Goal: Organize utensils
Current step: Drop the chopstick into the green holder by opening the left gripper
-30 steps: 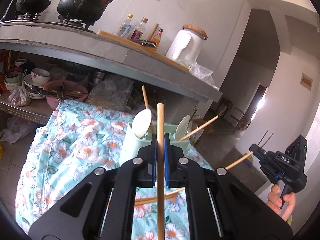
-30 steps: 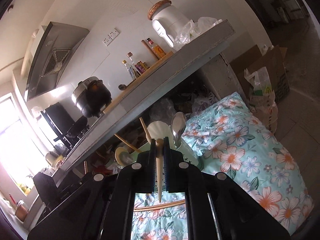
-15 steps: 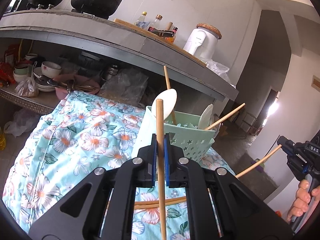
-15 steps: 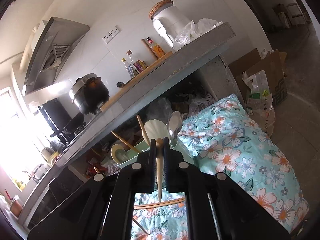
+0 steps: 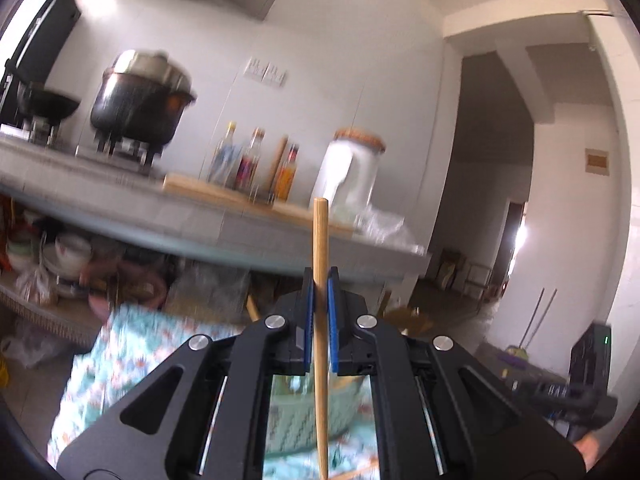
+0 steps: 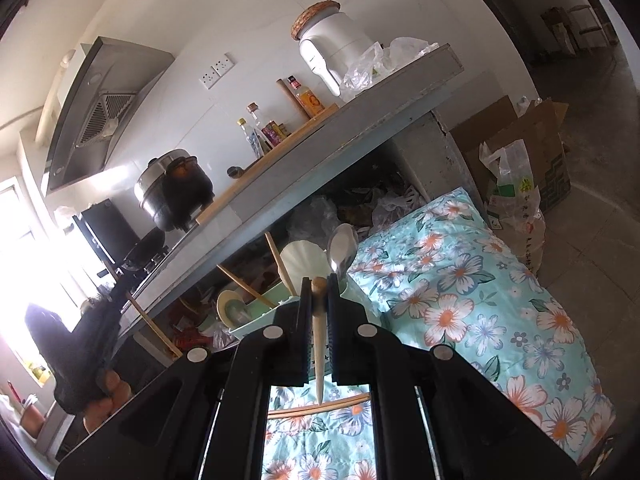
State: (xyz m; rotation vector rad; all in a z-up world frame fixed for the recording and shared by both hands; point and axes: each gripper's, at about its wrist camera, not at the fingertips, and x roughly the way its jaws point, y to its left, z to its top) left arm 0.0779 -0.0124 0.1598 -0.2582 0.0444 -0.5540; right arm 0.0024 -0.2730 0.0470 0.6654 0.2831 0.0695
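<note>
The counter [image 6: 320,148] runs across both views, with a black pot [image 6: 176,188], bottles [image 5: 250,160] and a white jar [image 6: 332,52] on top. Below it, your table wears a floral cloth [image 6: 460,292]. On that cloth, close under the counter edge, stands the green holder [image 6: 264,308]; a pale spatula [image 6: 304,258], a metal spoon [image 6: 342,246] and a few sticks stand in it. In the left view the holder [image 5: 296,416] is blurred and mostly hidden behind the fingers, so what it contains cannot be read there.

Your left gripper [image 5: 319,312] is closed tight on a chopstick [image 5: 320,280], held upright, its top end standing in front of the counter edge and its lower part running down in front of the holder.

Your right gripper [image 6: 319,312] is likewise clamped on a second chopstick [image 6: 319,344], upright, thick end at the pads and thin tip hanging just above a pair [image 6: 320,406] lying flat on the cloth.

Each view catches your other gripper at its edge.
</note>
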